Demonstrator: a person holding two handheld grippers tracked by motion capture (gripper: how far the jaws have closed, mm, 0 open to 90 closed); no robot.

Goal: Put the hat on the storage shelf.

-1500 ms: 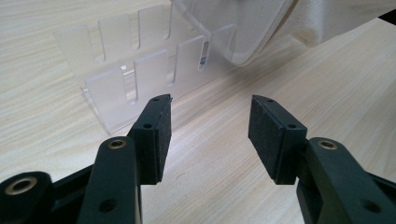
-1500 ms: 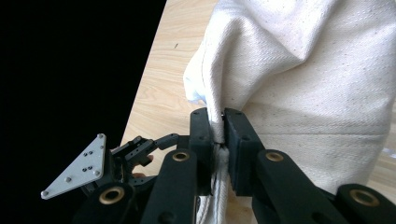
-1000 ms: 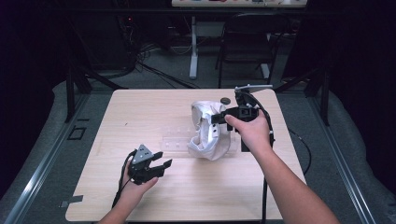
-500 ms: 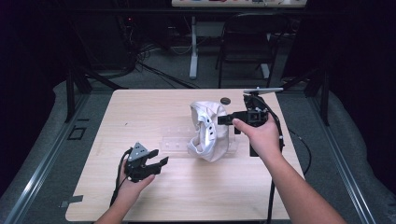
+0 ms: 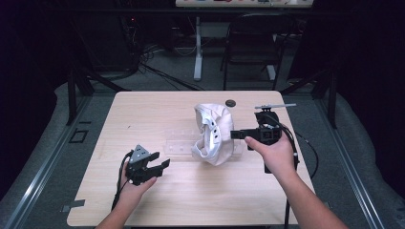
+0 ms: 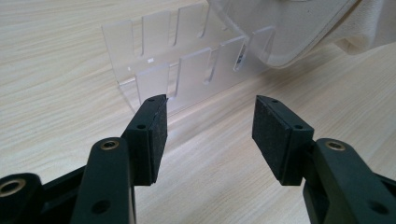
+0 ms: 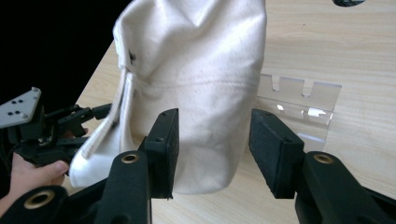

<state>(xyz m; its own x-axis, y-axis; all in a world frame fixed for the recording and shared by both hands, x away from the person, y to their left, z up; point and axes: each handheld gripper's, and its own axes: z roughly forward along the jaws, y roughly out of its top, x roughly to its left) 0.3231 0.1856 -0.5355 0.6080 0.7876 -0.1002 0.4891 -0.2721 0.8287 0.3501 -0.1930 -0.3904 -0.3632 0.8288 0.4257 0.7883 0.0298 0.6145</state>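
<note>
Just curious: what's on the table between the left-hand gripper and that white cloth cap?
In the left gripper view, a clear slotted plastic rack stands between the left gripper and the cap; otherwise bare wood.

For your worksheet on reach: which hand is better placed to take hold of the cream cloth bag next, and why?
Right. The right gripper sits open just beside the cream cloth bag, jaws facing it; the left gripper is farther off, facing the clear slotted rack.

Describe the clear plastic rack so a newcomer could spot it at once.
Start at the wooden table and find the cream cap standing near its middle. The clear rack lies under and left of it: see-through plastic with slotted walls, almost invisible against the wood.
</note>
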